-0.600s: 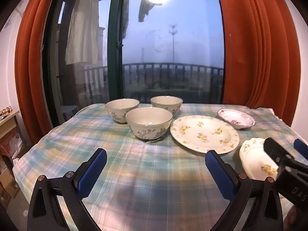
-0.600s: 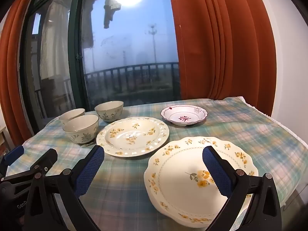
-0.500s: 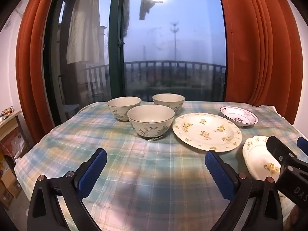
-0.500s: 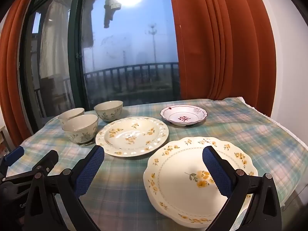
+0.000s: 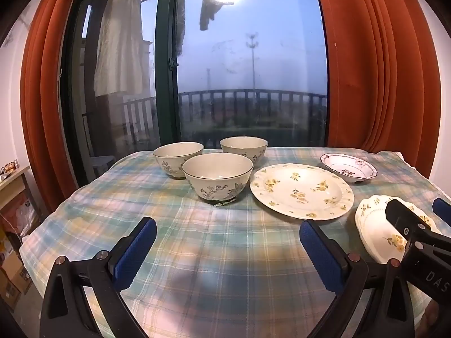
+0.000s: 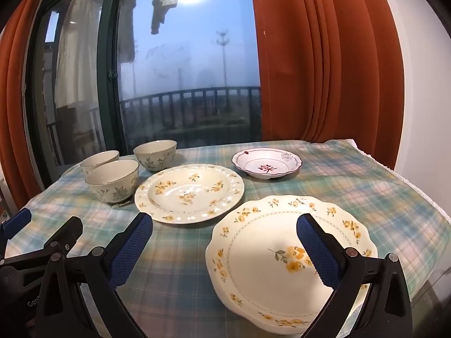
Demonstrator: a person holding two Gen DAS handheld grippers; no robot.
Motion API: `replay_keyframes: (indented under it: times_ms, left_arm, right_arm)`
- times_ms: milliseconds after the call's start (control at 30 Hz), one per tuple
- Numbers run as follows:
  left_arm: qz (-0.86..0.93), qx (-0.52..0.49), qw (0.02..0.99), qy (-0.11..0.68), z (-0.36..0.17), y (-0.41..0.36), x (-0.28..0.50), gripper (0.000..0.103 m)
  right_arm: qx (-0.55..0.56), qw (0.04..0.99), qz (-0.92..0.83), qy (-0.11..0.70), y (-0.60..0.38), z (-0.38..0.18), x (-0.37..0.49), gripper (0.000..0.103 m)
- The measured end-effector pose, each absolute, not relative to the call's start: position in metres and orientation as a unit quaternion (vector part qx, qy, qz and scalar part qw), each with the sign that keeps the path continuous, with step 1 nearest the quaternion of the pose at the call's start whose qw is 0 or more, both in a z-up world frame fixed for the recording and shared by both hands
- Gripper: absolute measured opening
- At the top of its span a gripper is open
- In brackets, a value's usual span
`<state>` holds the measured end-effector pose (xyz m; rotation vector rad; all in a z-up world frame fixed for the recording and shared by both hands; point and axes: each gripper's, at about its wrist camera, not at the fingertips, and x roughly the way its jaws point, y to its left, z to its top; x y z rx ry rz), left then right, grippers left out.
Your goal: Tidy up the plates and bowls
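No stacking or grouping is visible yet; the task appears to be at its start, with every piece lying singly on the bench (image 5: 225,253), which is covered in a green-and-pink plaid cloth.

Three cream ceramic bowls with grey-green floral print sit in a tight cluster at centre frame in the left wrist view: the nearest bowl (image 5: 217,175), the left rear bowl (image 5: 178,158) and the right rear bowl (image 5: 244,148). They stand close together but none is nested in another.

Three plates lie to the right of them. The round cream plate with yellow flowers and pierced rim (image 6: 189,192) sits at centre of the right wrist view. The small white dish with red-purple floral trim (image 6: 266,162) lies behind it, apart. The scalloped cream plate with yellow flowers (image 6: 282,250) occupies the lower right, nearest the camera.

The left gripper (image 5: 225,250) hovers over bare cloth, jaws apart and empty. The right gripper (image 6: 225,249) hovers above the scalloped plate's left edge, jaws apart and empty.

Remaining, by estimate: nest the bowls, stack the plates.
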<state>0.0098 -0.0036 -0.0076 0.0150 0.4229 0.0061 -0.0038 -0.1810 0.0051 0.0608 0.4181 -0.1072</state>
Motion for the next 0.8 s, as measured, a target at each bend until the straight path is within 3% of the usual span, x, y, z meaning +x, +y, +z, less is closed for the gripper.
replay_keyframes:
  times_ms: [800]
  left_arm:
    - [0.000, 0.008, 0.977, 0.214, -0.0097, -0.0039, 0.0098, 0.102]
  right_arm:
    - [0.030, 0.975, -0.059, 0.210, -0.1823, 0.0011, -0.0053, 0.103]
